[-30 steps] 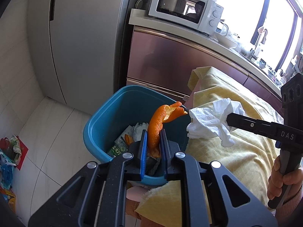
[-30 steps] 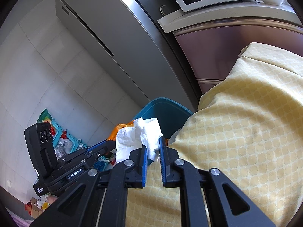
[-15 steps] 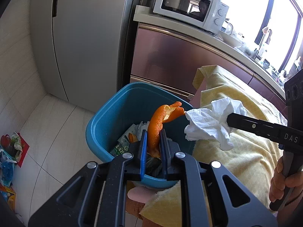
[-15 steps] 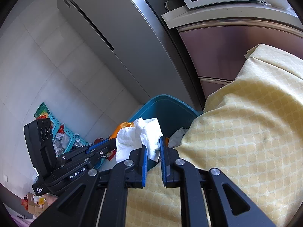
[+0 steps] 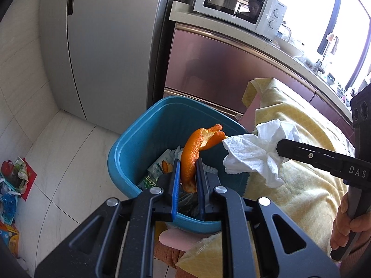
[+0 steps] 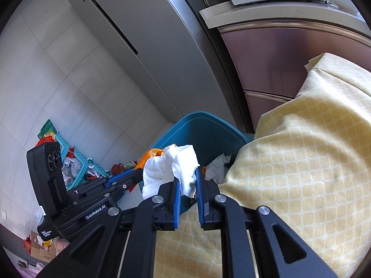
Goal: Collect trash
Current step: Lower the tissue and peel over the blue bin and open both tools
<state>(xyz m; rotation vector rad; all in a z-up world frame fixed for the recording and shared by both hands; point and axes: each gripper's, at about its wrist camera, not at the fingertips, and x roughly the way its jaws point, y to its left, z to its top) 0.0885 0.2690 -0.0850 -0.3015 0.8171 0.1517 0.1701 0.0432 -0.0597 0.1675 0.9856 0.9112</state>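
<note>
A blue trash bin (image 5: 139, 139) stands on the floor beside the table, with wrappers and tissue inside. My left gripper (image 5: 188, 169) is shut on a curled orange peel (image 5: 197, 148), held above the bin's opening. My right gripper (image 6: 187, 180) is shut on a crumpled white tissue (image 6: 169, 169), near the bin (image 6: 208, 125) at the table's edge. In the left wrist view the tissue (image 5: 255, 148) hangs just right of the peel, almost touching it, over the bin's right rim. In the right wrist view the left gripper (image 6: 125, 178) shows at lower left.
A yellow patterned cloth (image 6: 301, 173) covers the table to the right of the bin. Behind stand a grey fridge (image 5: 111, 46), a cabinet (image 5: 220, 69) and a white microwave (image 5: 238, 2). Clutter and a teal basket (image 6: 69, 157) lie on the tiled floor at the left.
Both grippers have crept toward the bin, which now sits larger in both views. The tissue has come a little closer to the peel. Both grips are unchanged.
</note>
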